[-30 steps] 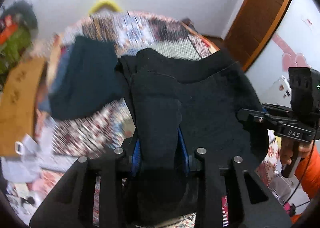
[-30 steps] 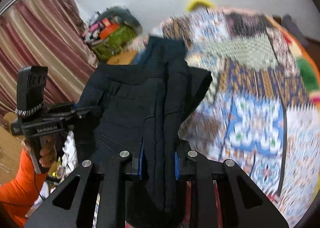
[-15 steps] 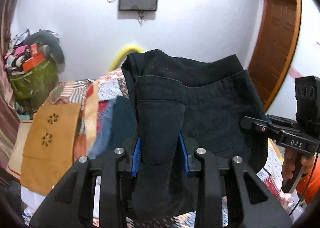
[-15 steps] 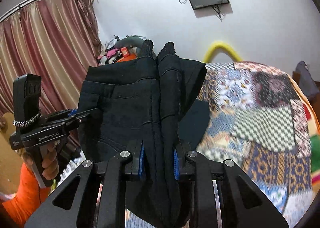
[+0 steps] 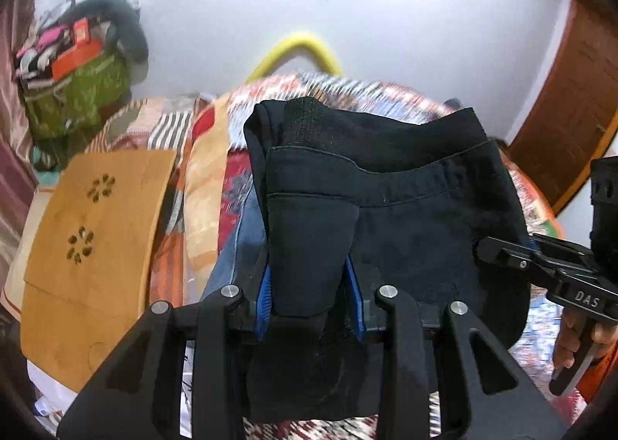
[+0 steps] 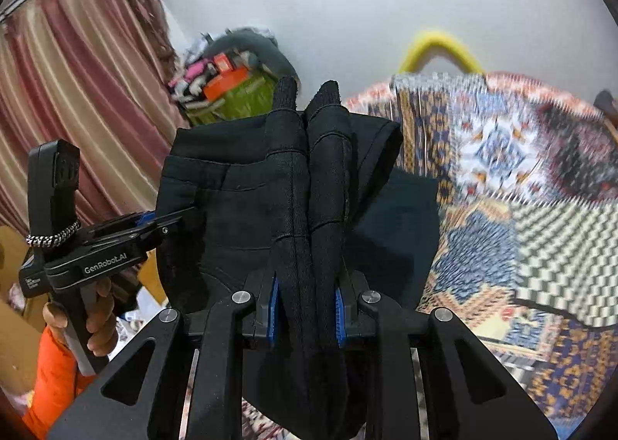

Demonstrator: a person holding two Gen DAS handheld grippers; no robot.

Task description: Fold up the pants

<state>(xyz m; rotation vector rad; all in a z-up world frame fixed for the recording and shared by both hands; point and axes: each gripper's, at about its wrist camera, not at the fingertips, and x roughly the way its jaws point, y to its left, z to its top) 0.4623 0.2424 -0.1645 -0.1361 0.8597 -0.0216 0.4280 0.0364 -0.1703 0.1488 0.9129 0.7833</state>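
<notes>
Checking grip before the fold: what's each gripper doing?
Left gripper: closed on the black pants.
Right gripper: closed on the same pants.

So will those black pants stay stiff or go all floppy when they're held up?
Probably floppy: the black pants droop between the left gripper and right gripper. Likely not slippery, since the bunched cloth sits firmly in the jaws.

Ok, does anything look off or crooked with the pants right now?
Nothing looks damaged. The black pants hang bunched, not flat: the left gripper and right gripper each pinch a thick wad of cloth, and the edge between them sags. Another dark garment lies on the patterned bedspread below.
</notes>
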